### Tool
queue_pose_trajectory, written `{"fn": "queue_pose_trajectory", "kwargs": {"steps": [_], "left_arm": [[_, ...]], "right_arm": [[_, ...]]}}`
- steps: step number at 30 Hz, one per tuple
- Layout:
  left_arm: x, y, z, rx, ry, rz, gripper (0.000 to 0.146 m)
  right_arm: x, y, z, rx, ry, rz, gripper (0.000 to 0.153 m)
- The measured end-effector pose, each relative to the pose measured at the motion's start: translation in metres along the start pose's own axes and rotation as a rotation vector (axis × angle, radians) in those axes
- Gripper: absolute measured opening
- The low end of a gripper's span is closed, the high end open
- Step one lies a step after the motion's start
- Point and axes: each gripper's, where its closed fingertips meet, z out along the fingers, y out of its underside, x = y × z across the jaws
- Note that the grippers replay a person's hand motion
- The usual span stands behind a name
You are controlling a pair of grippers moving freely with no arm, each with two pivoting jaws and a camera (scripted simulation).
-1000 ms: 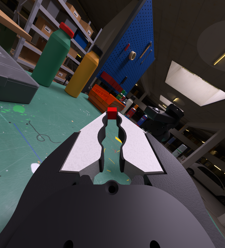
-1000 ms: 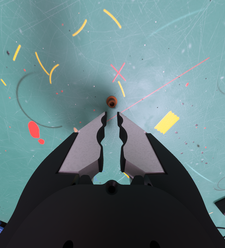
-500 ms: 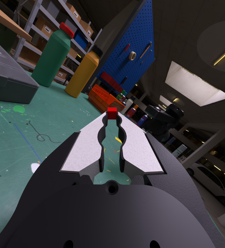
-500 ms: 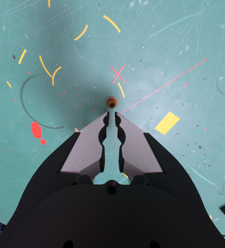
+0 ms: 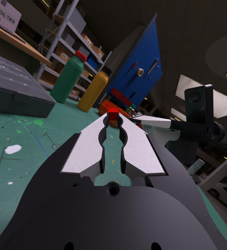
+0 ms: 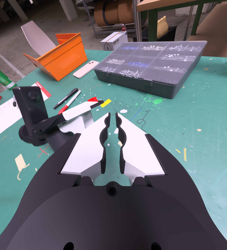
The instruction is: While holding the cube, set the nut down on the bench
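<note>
My left gripper (image 5: 112, 115) is shut on the small red cube (image 5: 112, 112) at its fingertips, held above the green bench (image 5: 22, 135). It also shows at the left of the right wrist view (image 6: 96, 103), with the cube (image 6: 92, 99) in it. My right gripper (image 6: 113, 114) is level above the bench (image 6: 191, 135). Its jaws are almost together with nothing between them. It shows in the left wrist view (image 5: 131, 118), just right of the cube. The nut is in neither view.
A grey parts organiser (image 6: 150, 65) stands far right, an orange bin (image 6: 64, 59) and a phone (image 6: 85, 69) far left. Two markers (image 6: 69, 100) and a white sheet (image 6: 2, 117) lie at left. A green bottle (image 5: 68, 79) and a yellow bottle (image 5: 94, 90) stand by the blue pegboard (image 5: 137, 67).
My right gripper has narrowed its jaws and swung up from looking straight down at the nut on the bench to looking across it. The nut has left view. The left still holds the cube.
</note>
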Motion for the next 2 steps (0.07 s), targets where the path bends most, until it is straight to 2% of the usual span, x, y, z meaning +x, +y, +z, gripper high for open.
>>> {"fn": "queue_pose_trajectory", "kwargs": {"steps": [2], "left_arm": [[-0.0018,-0.0033,-0.002,0.017,-0.021,0.015,0.011]], "right_arm": [[-0.0085,0.0029,0.0148,0.003,0.003,-0.022,0.007]]}}
